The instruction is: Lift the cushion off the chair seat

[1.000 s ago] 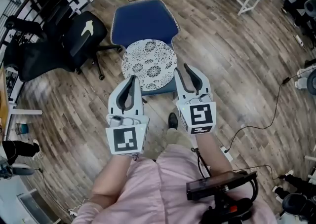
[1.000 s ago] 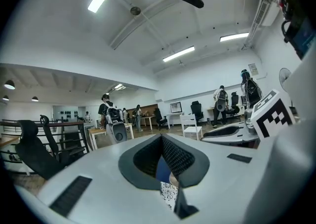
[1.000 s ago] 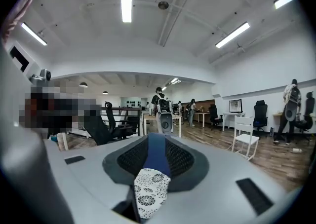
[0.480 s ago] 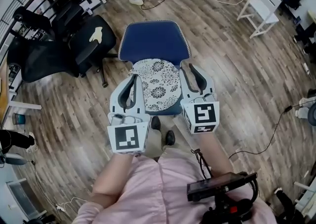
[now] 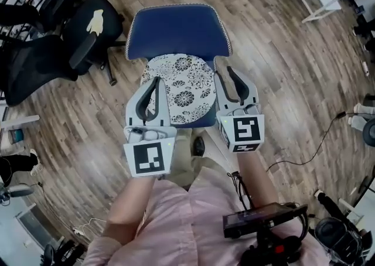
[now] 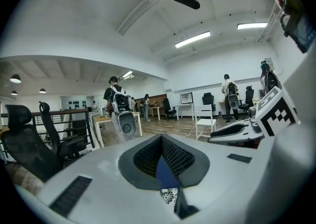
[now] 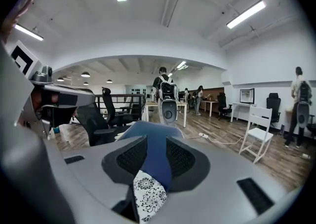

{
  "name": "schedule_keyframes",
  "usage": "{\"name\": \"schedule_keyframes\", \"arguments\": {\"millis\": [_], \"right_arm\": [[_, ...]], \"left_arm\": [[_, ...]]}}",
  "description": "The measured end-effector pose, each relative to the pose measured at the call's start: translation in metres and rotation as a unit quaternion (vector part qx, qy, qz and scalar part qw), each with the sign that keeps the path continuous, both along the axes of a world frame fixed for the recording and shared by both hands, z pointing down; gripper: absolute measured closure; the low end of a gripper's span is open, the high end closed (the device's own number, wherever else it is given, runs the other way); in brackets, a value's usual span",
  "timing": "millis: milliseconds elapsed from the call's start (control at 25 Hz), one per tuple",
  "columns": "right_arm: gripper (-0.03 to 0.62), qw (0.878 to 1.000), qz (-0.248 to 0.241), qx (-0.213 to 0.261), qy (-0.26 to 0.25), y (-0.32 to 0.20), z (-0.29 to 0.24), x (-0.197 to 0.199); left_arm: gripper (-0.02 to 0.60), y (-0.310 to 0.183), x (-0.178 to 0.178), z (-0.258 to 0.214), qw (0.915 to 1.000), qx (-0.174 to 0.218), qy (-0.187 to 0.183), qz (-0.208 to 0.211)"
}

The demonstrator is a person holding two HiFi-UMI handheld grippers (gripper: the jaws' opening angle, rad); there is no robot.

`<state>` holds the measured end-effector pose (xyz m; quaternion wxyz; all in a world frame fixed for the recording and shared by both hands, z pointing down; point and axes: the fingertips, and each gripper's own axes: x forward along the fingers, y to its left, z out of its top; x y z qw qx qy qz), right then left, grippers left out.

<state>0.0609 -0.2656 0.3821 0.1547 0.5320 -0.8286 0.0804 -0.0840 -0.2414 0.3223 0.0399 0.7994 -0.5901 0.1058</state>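
Presently the cushion (image 5: 179, 86) is seen on the chair seat (image 5: 199, 119); the left tool (image 5: 157, 81), shut and empty, and the right tool (image 5: 224, 71), narrowly parted, flank the cushion; both should be opened, then lowered onto its rim.

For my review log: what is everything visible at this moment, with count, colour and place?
cushion: one, white with black flower print, on the chair seat
chair: one, blue, centre, ahead of the person
office chairs: at least two, black, left
white chair: one, far right
floor: brown wood planks
people: several, far off in the room
device: one, black, at the person's waist
left hand-held gripper: one, white and grey, at the cushion's left edge, jaws meeting at the tips, empty
right hand-held gripper: one, white and grey, at the cushion's right edge, jaws apart, empty
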Motion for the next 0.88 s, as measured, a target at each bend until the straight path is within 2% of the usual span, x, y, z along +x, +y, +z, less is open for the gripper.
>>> {"name": "schedule_keyframes", "arguments": {"millis": [440,680,880], "right_arm": [[0.463,0.992,0.035,-0.117,0.016,-0.04,0.163,0.019],[0.455,0.982,0.04,-0.182,0.026,-0.026,0.255,0.026],[0.446,0.974,0.049,-0.221,0.029,-0.01,0.322,0.033]], "left_arm": [[0.571,-0.06,0.004,0.151,0.9934,-0.112,-0.003,0.025],[0.571,-0.063,0.006,0.229,0.9849,-0.171,0.002,0.029],[0.571,-0.059,0.006,0.282,0.9797,-0.198,-0.003,0.031]]}}
